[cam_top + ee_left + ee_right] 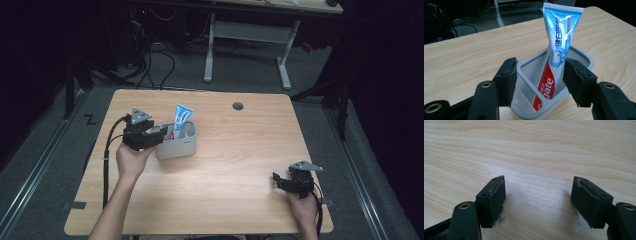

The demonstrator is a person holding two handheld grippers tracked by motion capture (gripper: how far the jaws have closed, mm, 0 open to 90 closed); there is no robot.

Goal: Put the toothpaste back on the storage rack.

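Note:
A grey two-compartment holder point(186, 148) stands on the wooden table left of centre. A blue, white and red toothpaste tube point(181, 118) leans upright in it, crimped end up. My left gripper point(161, 134) is at the holder's left end. In the left gripper view its jaws clasp the near end of the holder point(584, 57), one pad against each outer wall, with the toothpaste tube point(559, 42) rising just behind them. My right gripper point(280, 180) rests near the table's front right corner. It point(537, 192) is open over bare wood with nothing between its pads.
The wooden table point(235, 150) has a round cable hole point(238, 106) near its far edge. Beyond the table stand a white desk frame point(247, 35) and dark cables on the floor. A black cable point(106, 165) trails from my left gripper along the table's left side.

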